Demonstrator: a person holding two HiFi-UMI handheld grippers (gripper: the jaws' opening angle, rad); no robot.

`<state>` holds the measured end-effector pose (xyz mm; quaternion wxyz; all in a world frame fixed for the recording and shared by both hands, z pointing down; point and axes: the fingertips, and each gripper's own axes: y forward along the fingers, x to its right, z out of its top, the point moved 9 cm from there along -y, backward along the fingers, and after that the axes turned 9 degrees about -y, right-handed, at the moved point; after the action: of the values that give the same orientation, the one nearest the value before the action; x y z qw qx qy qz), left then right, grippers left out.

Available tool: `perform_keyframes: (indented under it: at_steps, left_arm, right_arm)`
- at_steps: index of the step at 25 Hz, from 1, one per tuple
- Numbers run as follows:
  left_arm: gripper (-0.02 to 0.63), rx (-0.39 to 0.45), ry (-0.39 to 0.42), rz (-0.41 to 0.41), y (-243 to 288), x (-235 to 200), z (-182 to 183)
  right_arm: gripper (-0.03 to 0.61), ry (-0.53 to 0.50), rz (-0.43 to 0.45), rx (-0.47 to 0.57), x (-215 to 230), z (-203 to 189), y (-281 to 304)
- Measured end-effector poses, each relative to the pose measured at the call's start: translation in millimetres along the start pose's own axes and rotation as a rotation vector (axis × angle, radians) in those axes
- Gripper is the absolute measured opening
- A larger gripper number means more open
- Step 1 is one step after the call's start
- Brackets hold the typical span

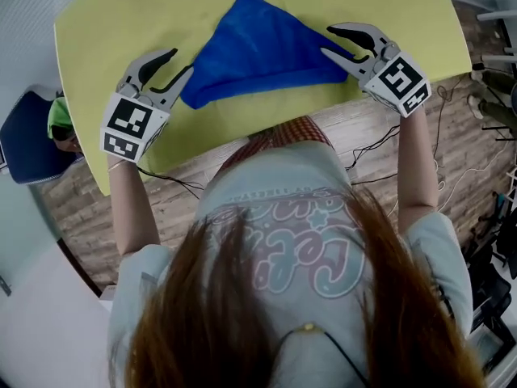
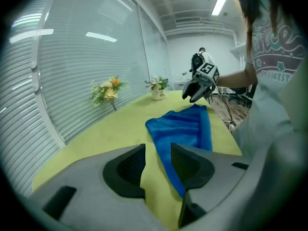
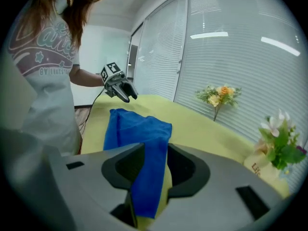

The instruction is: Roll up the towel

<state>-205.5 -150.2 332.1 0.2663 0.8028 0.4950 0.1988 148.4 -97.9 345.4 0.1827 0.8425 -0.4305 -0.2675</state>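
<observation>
Two grippers are held at the near corners of the blue towel (image 1: pixel 258 47), which lies folded in a rough triangle on the yellow-green table (image 1: pixel 145 14). The left gripper (image 1: pixel 182 61) is seen with jaws apart and nothing between them. The right gripper (image 1: pixel 326 40) is also parted, with a strip of towel draped between its jaws, against one and clear of the other.

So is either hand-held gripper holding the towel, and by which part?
Neither seems to. A corner of the towel lies between the open jaws of the right hand-held gripper, unpinched; the left hand-held gripper is empty.
</observation>
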Motion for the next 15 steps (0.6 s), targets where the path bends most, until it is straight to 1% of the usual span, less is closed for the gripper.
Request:
perform_keyframes:
  at_steps: [2,4,6,8,10,13,15]
  left_arm:
    - [0.160,-0.023,0.021,0.002,23,-8,14]
    - [0.160,-0.023,0.025,0.017,47,-18,31]
    - [0.160,-0.001,-0.020,0.018,69,-30,48]
    - [0.160,0.004,-0.084,0.006,90,-40,60]
    - [0.160,-0.026,-0.112,0.006,109,-47,66]
    - [0.160,-0.103,-0.097,0.008,136,-51,66]
    - [0.160,-0.139,-0.102,0.003,148,-50,65]
  right_arm:
    - [0.150,-0.040,0.021,-0.012,11,15,20]
    - [0.144,-0.047,0.020,-0.011,26,28,43]
    - [0.116,-0.032,0.011,-0.010,44,38,66]
    - [0.110,-0.007,0.012,-0.014,59,43,88]
    - [0.110,0.022,0.032,-0.020,70,44,108]
    - [0.110,0.033,0.075,-0.047,80,42,134]
    - [0.110,0.038,0.112,-0.063,82,40,147]
